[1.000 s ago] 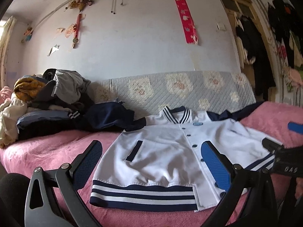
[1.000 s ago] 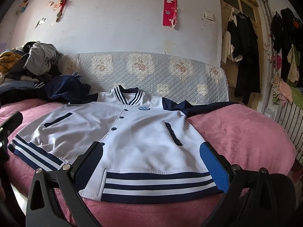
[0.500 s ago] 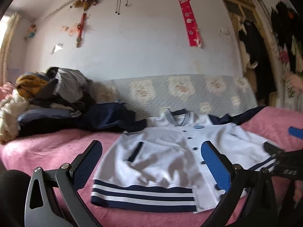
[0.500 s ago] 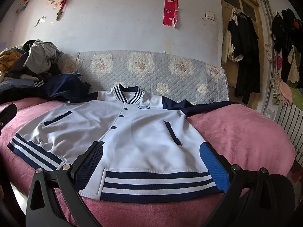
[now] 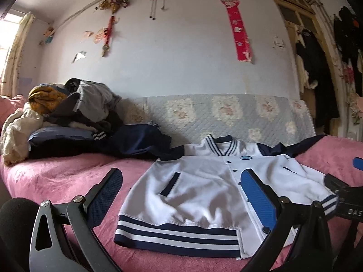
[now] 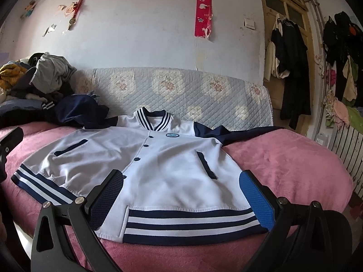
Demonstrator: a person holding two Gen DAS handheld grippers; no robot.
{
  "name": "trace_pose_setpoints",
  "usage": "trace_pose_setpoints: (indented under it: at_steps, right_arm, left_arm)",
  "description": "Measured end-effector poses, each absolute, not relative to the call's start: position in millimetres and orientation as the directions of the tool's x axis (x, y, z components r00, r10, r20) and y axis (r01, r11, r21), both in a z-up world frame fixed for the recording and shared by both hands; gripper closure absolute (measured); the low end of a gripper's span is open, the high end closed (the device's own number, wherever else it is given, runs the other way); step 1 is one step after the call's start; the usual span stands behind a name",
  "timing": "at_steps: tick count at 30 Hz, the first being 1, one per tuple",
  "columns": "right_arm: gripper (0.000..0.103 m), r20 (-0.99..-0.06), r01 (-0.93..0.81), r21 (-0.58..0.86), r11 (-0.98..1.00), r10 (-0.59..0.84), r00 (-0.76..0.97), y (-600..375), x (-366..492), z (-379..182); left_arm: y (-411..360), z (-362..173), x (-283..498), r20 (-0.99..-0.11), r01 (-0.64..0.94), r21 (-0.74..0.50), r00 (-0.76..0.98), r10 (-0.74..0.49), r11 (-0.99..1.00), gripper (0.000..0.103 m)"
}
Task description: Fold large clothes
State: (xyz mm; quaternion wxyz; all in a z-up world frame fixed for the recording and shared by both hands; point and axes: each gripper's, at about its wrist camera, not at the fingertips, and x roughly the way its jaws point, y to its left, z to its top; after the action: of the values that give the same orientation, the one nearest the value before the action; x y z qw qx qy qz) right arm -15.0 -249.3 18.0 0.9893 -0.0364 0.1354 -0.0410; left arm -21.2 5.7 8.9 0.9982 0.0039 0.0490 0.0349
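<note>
Both grippers, left and right, hang with jaws wide apart, holding nothing. The jacket lies flat, buttoned, just beyond the jaws on the pink bed. No fold made yet; sleeves are still spread out behind.

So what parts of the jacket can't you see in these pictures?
- Jacket back: lies face-up on the pink blanket, both views.
- Its dark left-side sleeve end: lost against the clothes pile.
- Chest badge writing: too small.
- Hem corner, left wrist view: behind the left gripper finger.
</note>
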Motion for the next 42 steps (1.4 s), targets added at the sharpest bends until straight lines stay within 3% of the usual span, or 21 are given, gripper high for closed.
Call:
trace_pose_setpoints:
  at_steps: [7, 8, 10, 14, 20, 24, 27, 32, 36, 38, 42]
  right_arm:
    - [0.002, -0.214, 0.065, -0.061, 0.996, -0.076, 0.974, -247.5, -27.4, 25.0]
    - [0.004, -0.221, 0.061, -0.056, 0.997, -0.072, 0.973, -247.6, -26.8, 24.4]
    - [0.019, -0.236, 0.060, -0.043, 0.997, -0.069, 0.969, -249.0, -25.5, 23.5]
    - [0.025, -0.244, 0.064, -0.029, 0.998, -0.069, 0.967, -253.1, -24.0, 22.5]
    - [0.025, -0.314, 0.011, 0.037, 0.999, 0.001, 0.949, -257.7, -12.2, 18.5]
    - [0.025, -0.413, 0.022, 0.153, 0.988, 0.043, 0.910, -266.1, 8.5, 3.1]
    - [0.025, -0.436, 0.067, 0.153, 0.986, 0.007, 0.900, -267.2, 20.7, -4.0]
    - [0.025, -0.466, 0.076, 0.182, 0.980, 0.018, 0.884, -268.6, 31.1, -11.4]
    - [0.025, -0.503, 0.153, 0.236, 0.960, -0.014, 0.864, -275.4, 35.4, -34.3]
    - [0.025, -0.537, 0.209, 0.258, 0.943, -0.039, 0.843, -276.2, 46.0, -45.2]
    - [0.024, -0.523, 0.161, 0.255, 0.953, -0.004, 0.852, -274.7, 38.6, -44.2]
  left_arm:
    - [5.5, 9.8, -28.3, -0.064, -0.054, 0.014, 0.996, 0.054, 0.998, 0.000]
    - [4.6, 9.5, -28.2, -0.064, -0.051, 0.017, 0.997, 0.052, 0.999, 0.000]
    - [4.4, 9.3, -29.1, -0.055, -0.041, 0.009, 0.998, 0.042, 0.999, 0.000]
    - [4.8, 7.9, -29.7, -0.040, -0.030, -0.003, 0.999, 0.030, 1.000, 0.000]
    - [-1.6, -3.3, -12.1, -0.122, 0.015, -0.025, 0.992, -0.018, 1.000, 0.002]
    - [-9.2, -25.8, 13.2, -0.205, -0.021, -0.074, 0.979, 0.006, 0.997, 0.020]
    - [-18.6, -39.8, 37.7, -0.256, -0.026, -0.057, 0.967, 0.010, 0.998, 0.032]
    - [-16.8, -59.5, 47.8, -0.352, 0.015, -0.108, 0.934, -0.053, 0.994, 0.036]
    - [-22.5, -87.0, 60.0, -0.386, -0.054, -0.090, 0.922, 0.015, 0.994, 0.036]
    - [-26.9, -88.1, 61.5, -0.359, -0.065, -0.082, 0.933, 0.031, 0.994, 0.036]
    - [-14.9, -82.4, 48.1, -0.390, -0.030, -0.150, 0.920, -0.031, 0.988, 0.036]
